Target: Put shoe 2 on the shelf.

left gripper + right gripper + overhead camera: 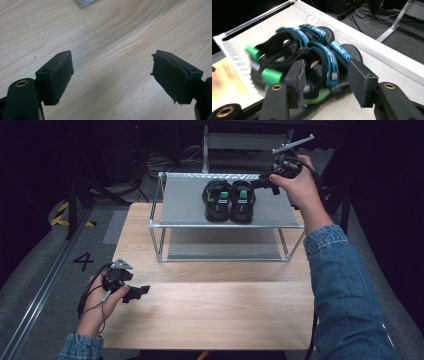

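A pair of black sandals with blue straps and green tabs stands side by side on the top shelf of a metal rack (185, 202), the left sandal (218, 200) touching the right sandal (242, 201). My right gripper (266, 182) sits at the right sandal's far right side. In the right gripper view the near sandal (322, 62) lies between and just beyond the jaws of my right gripper (325, 80), which stand apart without pressing on it. My left gripper (137, 292) rests low over the wooden table (210, 310) at the front left, and in its own view the left gripper (112, 75) is open and holds nothing.
The rack has a grey fabric top (387, 65) and a lower shelf (225, 247), and stands at the far half of the table. A corner of its foot (85, 2) shows ahead of the left gripper. Cables and a stand lie on the floor behind.
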### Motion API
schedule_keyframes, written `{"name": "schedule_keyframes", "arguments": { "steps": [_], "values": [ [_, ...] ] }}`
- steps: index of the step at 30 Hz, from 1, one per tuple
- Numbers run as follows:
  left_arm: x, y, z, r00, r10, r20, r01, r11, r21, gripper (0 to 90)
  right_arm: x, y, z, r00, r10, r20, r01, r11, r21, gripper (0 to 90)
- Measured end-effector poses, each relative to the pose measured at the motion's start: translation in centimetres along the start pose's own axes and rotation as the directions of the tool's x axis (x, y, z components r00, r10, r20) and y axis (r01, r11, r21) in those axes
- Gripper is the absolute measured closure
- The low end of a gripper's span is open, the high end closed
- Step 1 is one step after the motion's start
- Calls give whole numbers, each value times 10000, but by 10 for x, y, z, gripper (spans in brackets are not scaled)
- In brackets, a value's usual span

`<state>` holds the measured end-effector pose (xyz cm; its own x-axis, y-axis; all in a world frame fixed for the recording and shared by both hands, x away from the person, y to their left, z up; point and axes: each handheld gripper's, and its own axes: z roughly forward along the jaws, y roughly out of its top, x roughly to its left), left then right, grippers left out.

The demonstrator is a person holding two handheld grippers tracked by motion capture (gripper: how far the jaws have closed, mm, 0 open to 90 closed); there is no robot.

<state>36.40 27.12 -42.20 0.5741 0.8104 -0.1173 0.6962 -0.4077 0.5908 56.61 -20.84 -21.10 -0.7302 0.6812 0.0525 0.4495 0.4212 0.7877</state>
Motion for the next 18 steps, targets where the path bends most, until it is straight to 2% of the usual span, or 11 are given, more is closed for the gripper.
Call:
{"name": "schedule_keyframes", "arguments": {
  "steps": [3, 10, 16, 18],
  "values": [
    [-1, 6, 2, 9998, 78, 162, -76, 9999, -100, 174, 2, -8, -18, 10000, -66, 22, 66, 9999, -98, 497],
    [-1, 14, 7, 9996, 147, 223, -147, 9999, 19, 173, 8, -34, -59, 9999, -32, 111, 34, 9997, -251, 485],
    [3, 16, 8, 9999, 94, 109, -95, 9999, 72, 174, 14, -60, -86, 9995, 10, 323, -2, 9997, -239, 472],
    [4, 16, 7, 9999, 67, 105, -68, 9999, 108, 173, 16, -65, -90, 9995, 74, 312, -66, 9996, -273, 470]
  ]
}}
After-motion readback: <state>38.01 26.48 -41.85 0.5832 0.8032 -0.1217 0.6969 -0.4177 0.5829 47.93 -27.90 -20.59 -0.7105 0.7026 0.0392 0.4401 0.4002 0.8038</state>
